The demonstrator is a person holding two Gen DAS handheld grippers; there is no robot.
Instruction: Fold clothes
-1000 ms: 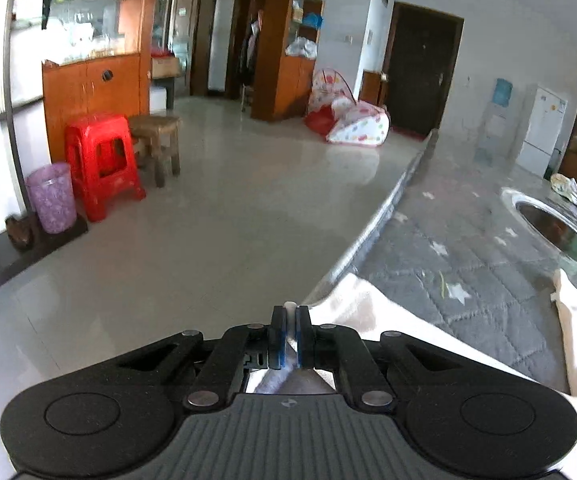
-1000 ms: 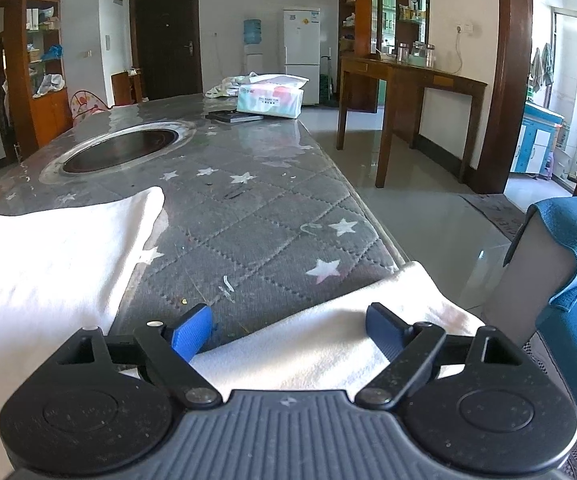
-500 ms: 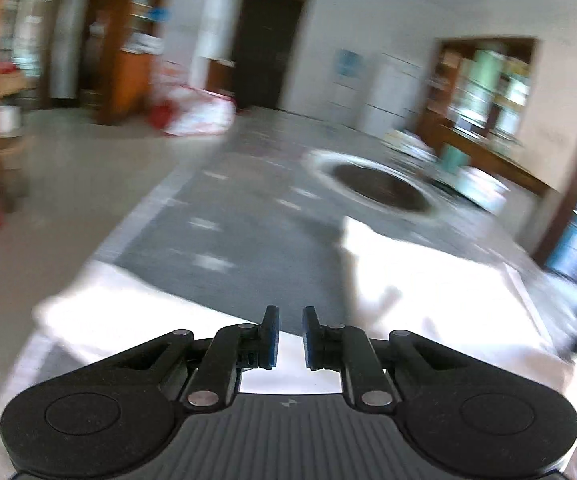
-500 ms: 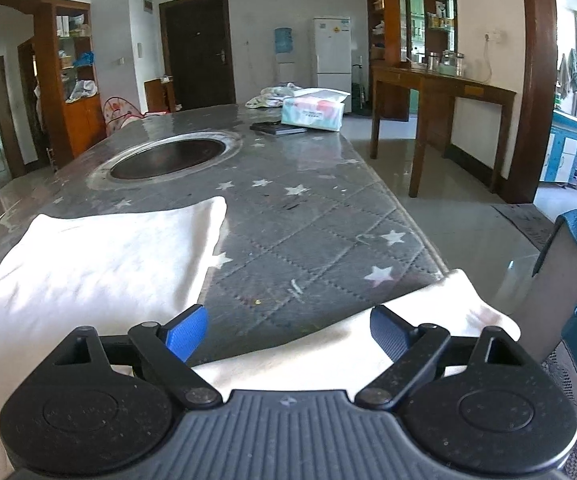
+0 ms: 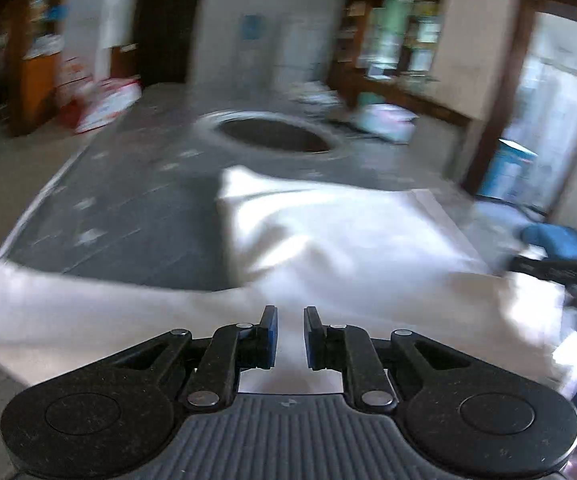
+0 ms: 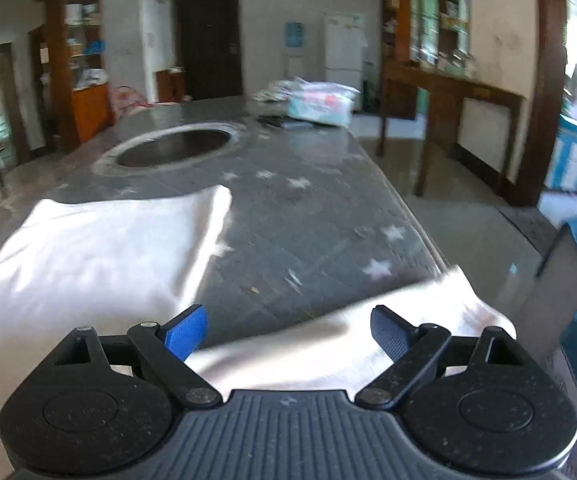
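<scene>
Although both views are blurred, the white garment (image 6: pixel 88 248) is easy to find: it lies spread on the near part of the grey desk (image 6: pixel 308 208), with a folded panel reaching toward the round sunken opening (image 6: pixel 172 148) farther away. One long strip of it runs along the near edge of the desk and hangs a little over the right corner.

In the left wrist view the left gripper (image 5: pixel 290 332) hovers above the white garment (image 5: pixel 328 240), and its fingers stand a small gap apart with nothing between them. In the right wrist view the right gripper (image 6: pixel 288 324) has its fingers spread wide, over the near strip of cloth, also holding nothing.

I judge the cloth to be light, thin and very soft. It will sag and wrinkle when lifted, and it can slide on the smooth desk cover. For this reason a good place to take hold seems to be an outer edge or corner, such as the right end of the near strip, pinching one layer only. If both layers are caught, the fold will probably come out uneven.

A tissue pack (image 6: pixel 320 106) sits at the far end, well apart from the work.
</scene>
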